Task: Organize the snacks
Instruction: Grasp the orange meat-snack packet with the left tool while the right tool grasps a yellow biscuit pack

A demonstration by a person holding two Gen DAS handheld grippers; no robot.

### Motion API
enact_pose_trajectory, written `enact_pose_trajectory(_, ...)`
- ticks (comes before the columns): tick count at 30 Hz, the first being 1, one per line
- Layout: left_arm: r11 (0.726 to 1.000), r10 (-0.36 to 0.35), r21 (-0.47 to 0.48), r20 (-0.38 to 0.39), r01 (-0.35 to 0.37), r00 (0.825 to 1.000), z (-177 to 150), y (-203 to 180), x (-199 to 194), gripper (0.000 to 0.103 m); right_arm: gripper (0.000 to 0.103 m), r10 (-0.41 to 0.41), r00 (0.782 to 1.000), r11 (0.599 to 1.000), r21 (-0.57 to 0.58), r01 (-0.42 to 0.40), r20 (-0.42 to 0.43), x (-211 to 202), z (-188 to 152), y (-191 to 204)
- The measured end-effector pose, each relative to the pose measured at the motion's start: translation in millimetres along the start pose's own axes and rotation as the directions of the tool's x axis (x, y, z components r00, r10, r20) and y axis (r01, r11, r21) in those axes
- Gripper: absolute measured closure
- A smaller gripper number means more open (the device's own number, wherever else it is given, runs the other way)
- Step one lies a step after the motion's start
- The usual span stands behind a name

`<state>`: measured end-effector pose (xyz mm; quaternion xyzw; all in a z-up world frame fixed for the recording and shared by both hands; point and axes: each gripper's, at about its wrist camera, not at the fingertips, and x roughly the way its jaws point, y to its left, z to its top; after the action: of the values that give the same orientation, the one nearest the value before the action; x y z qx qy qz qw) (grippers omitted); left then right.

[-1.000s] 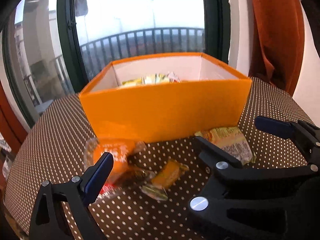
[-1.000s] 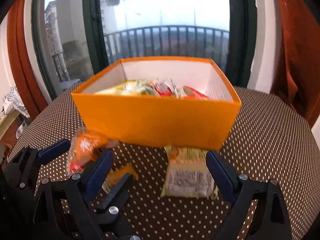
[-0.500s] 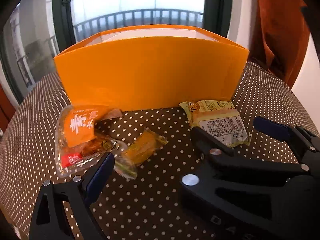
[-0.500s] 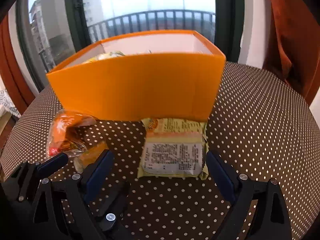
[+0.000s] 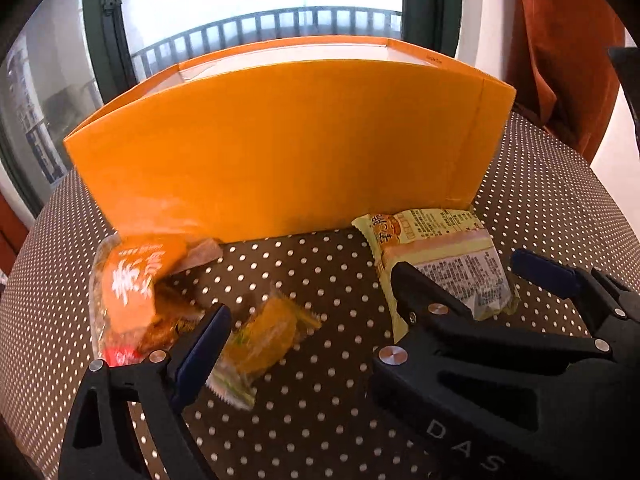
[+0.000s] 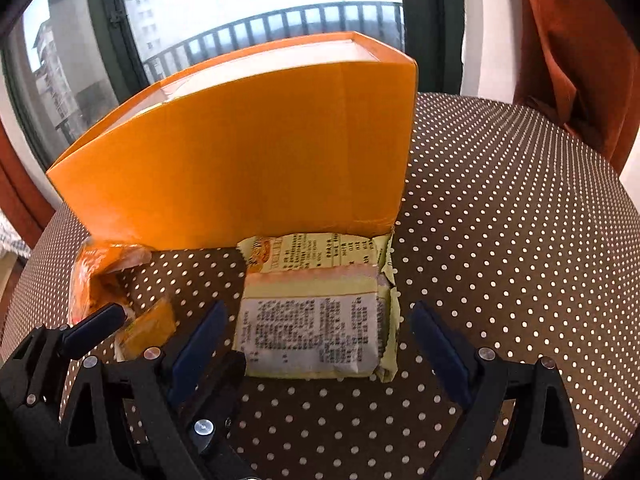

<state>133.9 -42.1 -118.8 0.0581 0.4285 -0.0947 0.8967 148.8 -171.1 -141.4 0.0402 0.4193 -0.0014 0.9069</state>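
An orange box (image 5: 280,148) stands on the polka-dot table; it also shows in the right wrist view (image 6: 240,160). Three snacks lie in front of it: an orange-labelled clear pack (image 5: 132,284), a small orange candy (image 5: 260,340) and a pale yellow pack (image 5: 440,264). My left gripper (image 5: 304,316) is open low over the table, with the candy between its fingers. My right gripper (image 6: 316,328) is open, its blue pads on either side of the yellow pack (image 6: 316,312). The right gripper's black fingers (image 5: 552,272) show in the left wrist view.
A brown dotted tablecloth (image 6: 500,220) covers the round table. A rust curtain (image 5: 560,40) hangs at the right. A window with a balcony railing (image 5: 280,20) is behind the box. The box's inside is hidden from here.
Both grippers have dropped lower and moved in towards the snacks. The right gripper now straddles the yellow pack. The box's contents have gone out of sight.
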Motion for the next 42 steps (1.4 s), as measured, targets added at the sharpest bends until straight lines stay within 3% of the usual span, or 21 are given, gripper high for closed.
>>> enact_pose_trajectory(7, 1.0, -0.017, -0.014, -0.005, 0.017, 1.0, 7.4, 2.5, 5.6, 0.009, 0.008, 0.018, 1.0, 1.0, 0.014, -0.018, -0.008, 15.0, 10.2, 0.6)
enact_pose_trajectory(14, 1.0, 0.011, 0.01, -0.022, -0.011, 1.0, 4.9, 2.6, 3.5, 0.009, 0.008, 0.034, 0.999, 0.999, -0.015, -0.034, -0.029, 24.2, 13.1, 15.0)
enact_pose_trajectory(18, 1.0, -0.001, 0.016, -0.037, 0.002, 0.999, 0.1, 3.3, 2.7, 0.009, 0.017, 0.025, 0.999, 0.999, -0.035, -0.026, -0.026, 27.5, 11.0, 22.4)
enact_pose_trajectory(21, 1.0, 0.004, 0.025, -0.048, -0.003, 0.999, -3.0, 3.6, 1.2, 0.009, 0.022, 0.029, 0.999, 0.998, -0.046, -0.03, -0.021, 21.6, 3.5, 20.5)
enact_pose_trajectory(32, 0.999, -0.004, 0.044, -0.027, 0.005, 1.0, -14.4, 14.2, -15.8, 0.008, 0.025, 0.048, 0.999, 0.998, -0.027, -0.049, -0.025, 1.1, -13.6, 23.5)
enact_pose_trajectory(36, 0.996, 0.058, 0.065, 0.003, -0.058, 0.998, -16.4, 19.6, -23.6, 0.008, 0.025, -0.008, 1.0, 0.999, -0.046, 0.008, 0.006, -7.2, -13.3, 29.3)
enact_pose_trajectory(42, 0.998, 0.056, -0.017, 0.01, -0.056, 0.998, -11.0, 46.9, -27.1, 0.008, 0.025, 0.022, 1.0, 0.998, -0.059, -0.021, 0.018, -17.9, -10.5, 44.3)
